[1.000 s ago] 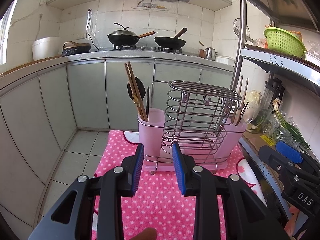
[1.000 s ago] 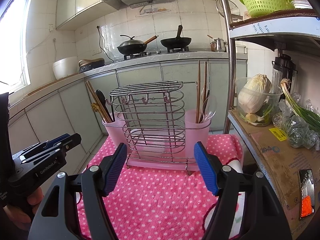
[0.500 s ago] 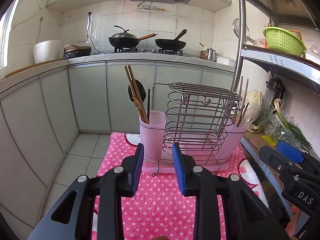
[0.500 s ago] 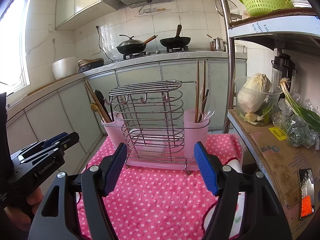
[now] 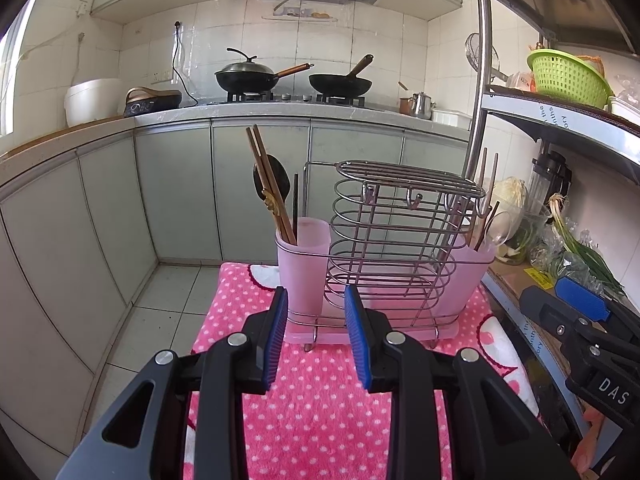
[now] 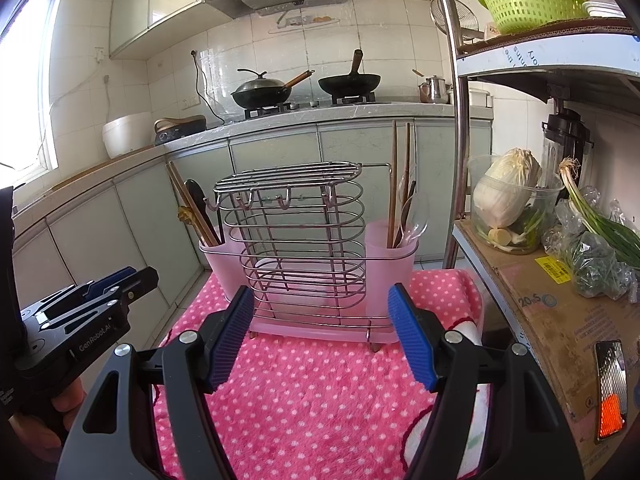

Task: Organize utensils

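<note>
at the bottom of the left wrist view the left claw [image 5: 316, 334] stood partly open with nothing between its blue pads, and at the bottom of the right wrist view the right claw [image 6: 322, 334] stood wider open, also holding nothing. both hovered above the pink dotted cloth [image 6: 312, 392] that covered the table, and no loose utensil lay anywhere on the part of it that showed. just beyond the claws, in the middle of each frame, the wire rack [image 5: 392, 240] sat on its pink drip tray, with an empty wire cage in the middle and a pink cup at each end. the left cup [image 5: 304, 260] held brown chopsticks [image 5: 268, 188], a dark spoon and a thin dark stick; the right cup [image 6: 390, 252] held more chopsticks and a clear spoon [image 6: 416, 216]. judged from this, the sorting looked finished or close to it, since every utensil in sight already stood in a cup; whether any more waited out of frame could not be told. farther back, in the upper middle, two woks sat on the stove along the kitchen counter. against the frames from a second before, almost nothing differed: both claws kept the same opening and the same spot, the utensils stood as they had, and only the view of the rack had shifted very slightly.
</note>
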{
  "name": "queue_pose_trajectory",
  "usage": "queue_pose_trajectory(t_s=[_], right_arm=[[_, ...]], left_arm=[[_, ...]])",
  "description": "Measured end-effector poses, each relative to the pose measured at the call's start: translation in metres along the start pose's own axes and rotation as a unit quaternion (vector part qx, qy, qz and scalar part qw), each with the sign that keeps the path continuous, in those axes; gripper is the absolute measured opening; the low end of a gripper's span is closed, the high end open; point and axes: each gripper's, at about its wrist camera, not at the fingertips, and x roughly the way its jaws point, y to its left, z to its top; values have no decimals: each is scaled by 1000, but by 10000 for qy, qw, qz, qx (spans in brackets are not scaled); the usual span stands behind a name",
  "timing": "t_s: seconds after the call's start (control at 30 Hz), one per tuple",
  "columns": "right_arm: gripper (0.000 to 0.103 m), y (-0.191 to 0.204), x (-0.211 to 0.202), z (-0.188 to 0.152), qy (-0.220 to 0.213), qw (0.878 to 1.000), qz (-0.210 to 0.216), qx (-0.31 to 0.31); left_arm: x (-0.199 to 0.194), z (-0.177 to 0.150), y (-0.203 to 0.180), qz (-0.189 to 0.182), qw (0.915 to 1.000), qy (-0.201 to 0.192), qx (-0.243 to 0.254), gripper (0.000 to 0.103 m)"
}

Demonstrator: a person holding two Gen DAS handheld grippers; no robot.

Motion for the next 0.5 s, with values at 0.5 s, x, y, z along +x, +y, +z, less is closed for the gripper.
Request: queue_pose_trajectory(t_s=[0.5], right_arm=[[70,-6,43,-21,570,9982,-177,-36]], left_arm=[[47,-10,3,-21,9985,545,101,28]])
